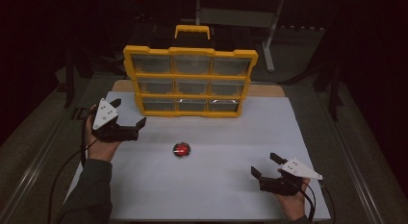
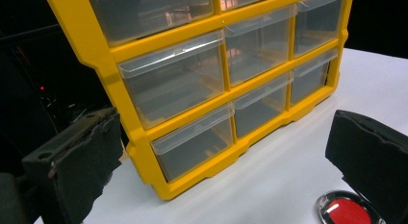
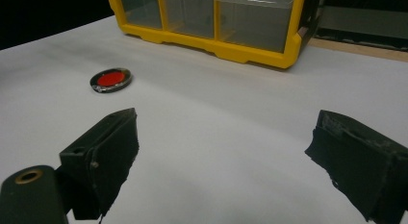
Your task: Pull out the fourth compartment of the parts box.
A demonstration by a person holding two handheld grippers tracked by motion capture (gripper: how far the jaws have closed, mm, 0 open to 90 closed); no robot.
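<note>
Both open wide, empty: left gripper (image 1: 130, 117) near the yellow drawer cabinet (image 1: 190, 80), right gripper (image 1: 265, 166) at the sheet's near right. Red round disc (image 1: 182, 149) flat on the white sheet (image 1: 216, 195) between them, untouched

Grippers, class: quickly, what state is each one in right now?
Left gripper: open, holding nothing.
Right gripper: open, holding nothing.
</note>
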